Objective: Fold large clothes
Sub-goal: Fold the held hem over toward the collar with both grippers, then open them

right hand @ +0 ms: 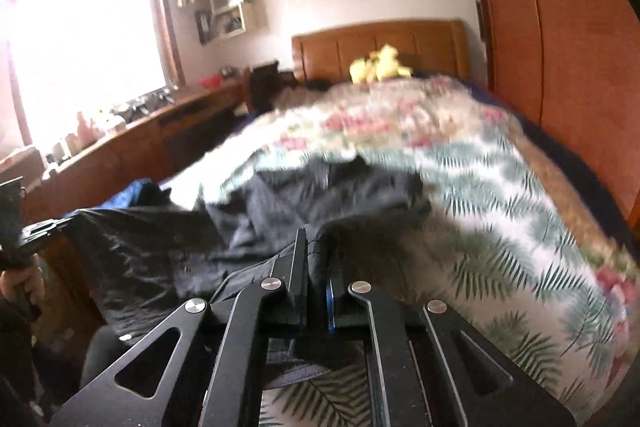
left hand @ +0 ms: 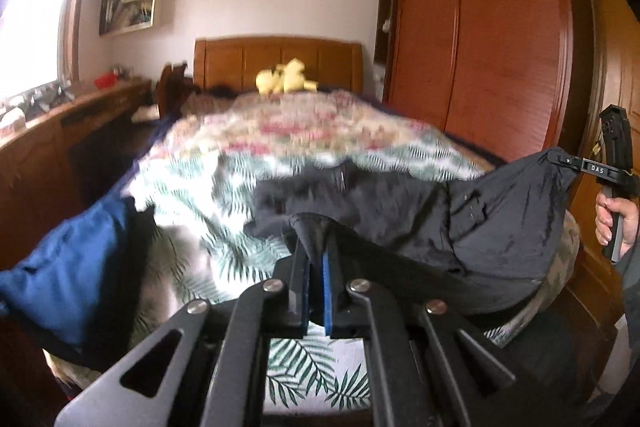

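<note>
With each tool, left [left hand: 316, 239] and right [right hand: 314, 247], clamped on the black garment [left hand: 480, 219], lift evenly toward twelve o'clock over the bed [left hand: 192, 195].

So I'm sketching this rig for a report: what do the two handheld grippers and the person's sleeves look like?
Both the left gripper and right gripper are matte black, with slotted linkage arms, silver pivot rivets and blue pads on flat fingers. Side on, the right gripper has a white "DAS" marking and a black handle. A dark sleeve shows at the hand.

daylight glares through the window [right hand: 88, 59], blowing it white; the bedspread [left hand: 248, 155] is motion-blurred, edges fisheye-curved.
</note>
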`<action>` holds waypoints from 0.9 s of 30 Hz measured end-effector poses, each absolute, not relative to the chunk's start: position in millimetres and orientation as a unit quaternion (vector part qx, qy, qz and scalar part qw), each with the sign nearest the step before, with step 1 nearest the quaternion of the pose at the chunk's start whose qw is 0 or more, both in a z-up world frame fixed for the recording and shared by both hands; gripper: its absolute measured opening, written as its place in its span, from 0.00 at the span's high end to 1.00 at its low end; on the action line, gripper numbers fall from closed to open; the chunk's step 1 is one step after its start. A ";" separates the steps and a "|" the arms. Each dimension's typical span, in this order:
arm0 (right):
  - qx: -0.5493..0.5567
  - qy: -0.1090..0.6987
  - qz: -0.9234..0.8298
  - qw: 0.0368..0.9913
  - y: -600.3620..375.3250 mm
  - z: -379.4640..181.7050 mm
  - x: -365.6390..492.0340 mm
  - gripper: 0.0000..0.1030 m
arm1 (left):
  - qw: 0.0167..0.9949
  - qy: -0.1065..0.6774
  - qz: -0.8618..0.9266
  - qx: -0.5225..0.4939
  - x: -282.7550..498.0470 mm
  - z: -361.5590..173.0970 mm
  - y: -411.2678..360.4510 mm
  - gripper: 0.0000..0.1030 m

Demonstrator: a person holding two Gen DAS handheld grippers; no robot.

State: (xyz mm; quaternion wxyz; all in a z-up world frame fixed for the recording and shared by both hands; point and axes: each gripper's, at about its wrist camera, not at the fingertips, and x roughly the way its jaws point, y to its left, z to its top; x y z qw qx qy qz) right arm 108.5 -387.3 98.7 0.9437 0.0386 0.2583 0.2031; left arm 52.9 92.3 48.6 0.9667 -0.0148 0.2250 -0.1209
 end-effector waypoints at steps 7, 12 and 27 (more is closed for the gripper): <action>0.033 0.190 0.216 0.957 -397.9 169.6 58.9 0.97 | 0.978 0.161 -0.130 -0.010 1.4 106.6 103.4 0.99; 0.018 0.180 0.217 0.959 -402.3 179.9 34.9 0.97 | 0.976 0.182 -0.116 0.011 5.4 96.5 97.1 0.99; 0.017 0.289 0.188 0.939 -403.8 80.2 89.9 0.97 | 0.964 0.246 -0.101 0.018 59.1 34.5 76.6 0.99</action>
